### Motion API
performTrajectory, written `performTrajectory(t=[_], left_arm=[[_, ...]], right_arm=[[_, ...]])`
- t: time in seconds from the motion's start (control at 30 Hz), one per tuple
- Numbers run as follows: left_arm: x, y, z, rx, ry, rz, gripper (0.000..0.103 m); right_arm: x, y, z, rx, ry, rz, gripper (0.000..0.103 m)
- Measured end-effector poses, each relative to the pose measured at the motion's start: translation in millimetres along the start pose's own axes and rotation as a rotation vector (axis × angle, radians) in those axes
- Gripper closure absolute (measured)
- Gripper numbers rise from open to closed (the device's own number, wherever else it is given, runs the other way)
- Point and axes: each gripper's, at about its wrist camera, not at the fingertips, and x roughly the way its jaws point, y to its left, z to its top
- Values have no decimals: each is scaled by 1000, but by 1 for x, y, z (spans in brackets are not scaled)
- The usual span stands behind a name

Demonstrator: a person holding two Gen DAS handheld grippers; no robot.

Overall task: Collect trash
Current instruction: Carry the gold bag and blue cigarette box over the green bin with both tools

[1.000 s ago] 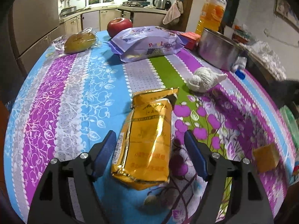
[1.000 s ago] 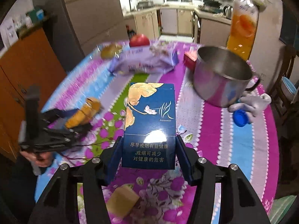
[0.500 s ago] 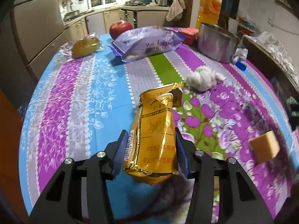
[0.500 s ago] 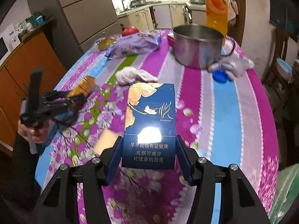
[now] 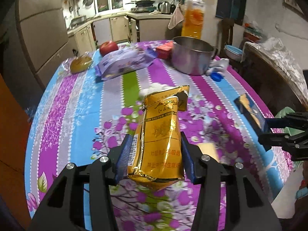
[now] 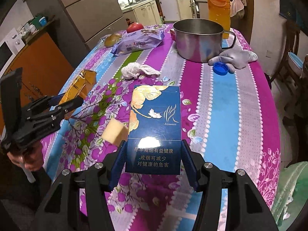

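My left gripper is shut on a crumpled gold cigarette pack and holds it above the tablecloth. It also shows in the right wrist view at the left with the gold pack. My right gripper is shut on a blue cigarette box, lifted over the table. The right gripper also shows at the right edge of the left wrist view, holding the blue box. A crumpled white tissue, a blue bottle cap and a yellow sponge cube lie on the table.
A steel pot, an orange drink bottle, a purple snack bag, an apple, a wrapped bun and a grey glove sit at the far side. A green bag is off the table's right edge.
My left gripper closed on the gold pack and lifted it off the table. My right gripper drew back toward the near table edge with the blue box.
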Motion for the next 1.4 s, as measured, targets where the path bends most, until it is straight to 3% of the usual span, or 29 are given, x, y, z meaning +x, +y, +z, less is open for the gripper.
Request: performTrajectory(t=[0.13,0.4,0.9,1.4], left_arm=[[-8,-24,1,17,-4,-19,56],[-16,-68,-2,81,-29,22,56],[-13,-112,-5,170,-29,43,56],[2,-179,15,281,-32,-4,56]], right_arm=[[-10,-1,-7,-10,-1,-11,46],[-25,-4,-19,-12,-13,-27,46],[-35,-27,-35,8,-12,-70,46],[-74,-85,-41,102,-74,-131,46]])
